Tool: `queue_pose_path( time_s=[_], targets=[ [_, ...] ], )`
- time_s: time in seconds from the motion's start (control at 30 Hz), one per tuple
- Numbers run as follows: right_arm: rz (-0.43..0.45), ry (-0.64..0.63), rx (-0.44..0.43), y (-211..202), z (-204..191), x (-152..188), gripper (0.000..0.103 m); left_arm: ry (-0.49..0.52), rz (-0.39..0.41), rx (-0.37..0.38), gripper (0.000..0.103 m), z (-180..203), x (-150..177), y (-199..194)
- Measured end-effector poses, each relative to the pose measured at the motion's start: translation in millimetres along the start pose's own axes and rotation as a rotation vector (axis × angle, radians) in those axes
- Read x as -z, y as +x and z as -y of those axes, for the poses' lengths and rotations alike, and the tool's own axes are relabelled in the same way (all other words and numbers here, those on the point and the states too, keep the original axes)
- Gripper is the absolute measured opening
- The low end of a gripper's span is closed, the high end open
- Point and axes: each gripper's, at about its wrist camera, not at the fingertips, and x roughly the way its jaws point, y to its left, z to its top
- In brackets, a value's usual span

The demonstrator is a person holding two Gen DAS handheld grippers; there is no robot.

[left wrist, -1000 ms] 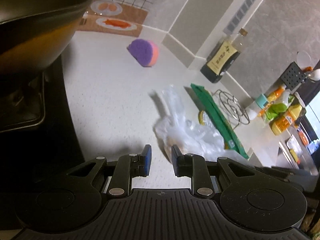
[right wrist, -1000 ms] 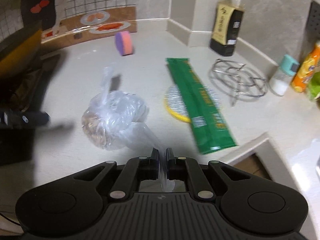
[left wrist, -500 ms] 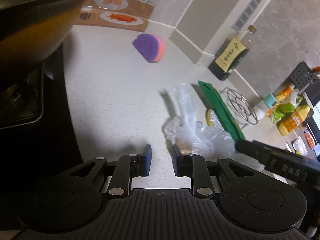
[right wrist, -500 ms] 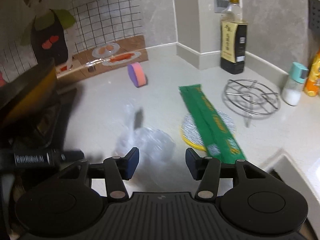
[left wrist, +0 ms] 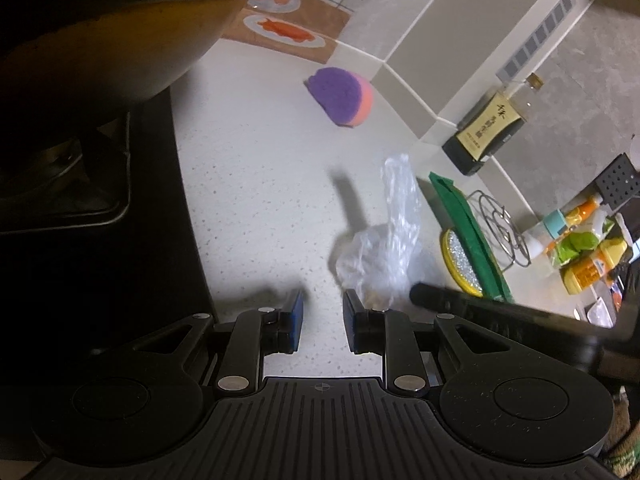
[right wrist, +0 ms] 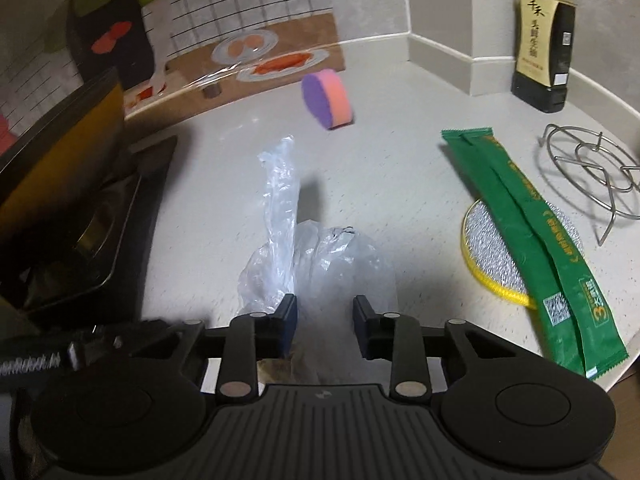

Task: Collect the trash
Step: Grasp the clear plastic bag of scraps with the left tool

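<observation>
We are holding our right claw (right wrist: 325,322) with its fingers apart over the clear plastic bag (right wrist: 320,268), which is lying on the white table (right wrist: 380,168) between the stove (right wrist: 120,216) and the green wrapper (right wrist: 532,240). Nothing is being gripped. Our left claw (left wrist: 322,320) is hovering just beside the bag, its fingers also apart. A purple-and-orange sponge (right wrist: 328,100) is sitting farther back.

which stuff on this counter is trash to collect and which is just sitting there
Likely trash: plastic bag, green wrapper.
Just sitting there: sponge, scrubber, wire rack, sauce bottle, wok.
</observation>
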Motion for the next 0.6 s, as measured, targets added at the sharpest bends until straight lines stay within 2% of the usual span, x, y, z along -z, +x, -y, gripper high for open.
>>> queue_pose_path(
  time_s=[0.3, 0.43, 0.6],
  targets=[
    [-0.011, -0.049, 0.047, -25.0, 5.9, 27.0, 0.028, 0.089, 0.000, 0.083, 0.025, 24.1, -2.5, 2.9],
    [-0.010, -0.032, 0.065, -28.1, 13.5, 31.8, 0.028, 0.177, -0.027, 0.138, 0.025, 46.2, -3.4, 12.0],
    [0.002, -0.018, 0.073, -32.6, 15.3, 32.9, 0.029, 0.262, -0.049, 0.126, 0.025, 66.0, 4.2, 29.3]
  ],
)
